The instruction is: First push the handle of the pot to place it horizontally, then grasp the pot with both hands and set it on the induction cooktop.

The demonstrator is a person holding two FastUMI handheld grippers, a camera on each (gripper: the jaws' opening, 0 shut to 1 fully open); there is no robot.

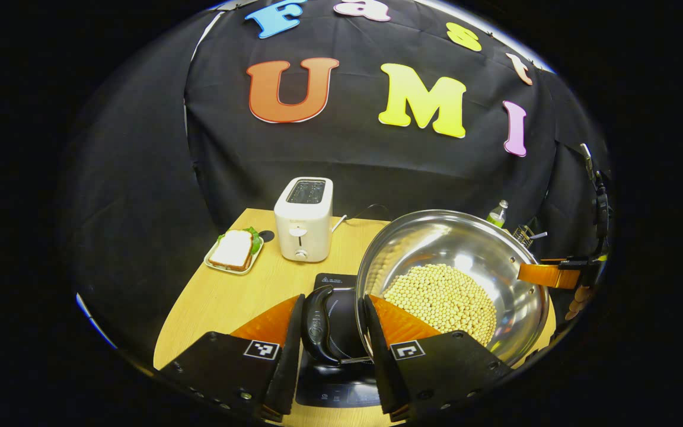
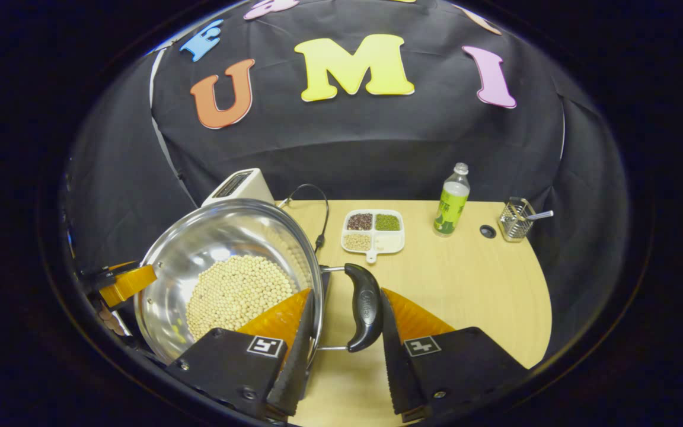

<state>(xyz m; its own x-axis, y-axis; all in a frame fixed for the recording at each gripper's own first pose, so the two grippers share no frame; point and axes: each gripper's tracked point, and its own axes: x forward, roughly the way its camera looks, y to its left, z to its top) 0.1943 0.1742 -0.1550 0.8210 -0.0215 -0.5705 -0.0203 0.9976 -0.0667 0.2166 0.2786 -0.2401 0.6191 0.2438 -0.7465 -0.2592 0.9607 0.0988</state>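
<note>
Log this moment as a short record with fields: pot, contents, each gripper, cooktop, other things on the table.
pot: round steel pot, two black side handles
contents: pale beans
left gripper: fingers either side of one black handle, gaps visible, not clamped
right gripper: fingers astride the pot rim and other handle, open
cooktop: black induction cooktop beneath the left handle
table: white toaster, sandwich plate, divided bean tray, green bottle

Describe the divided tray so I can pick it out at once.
Look at the wooden table in the right gripper view, at its far edge by the black cloth wall. Left of the green-labelled bottle lies a white tray with four compartments holding different grains and a small tab at its front. Nothing else near it is divided.
</note>
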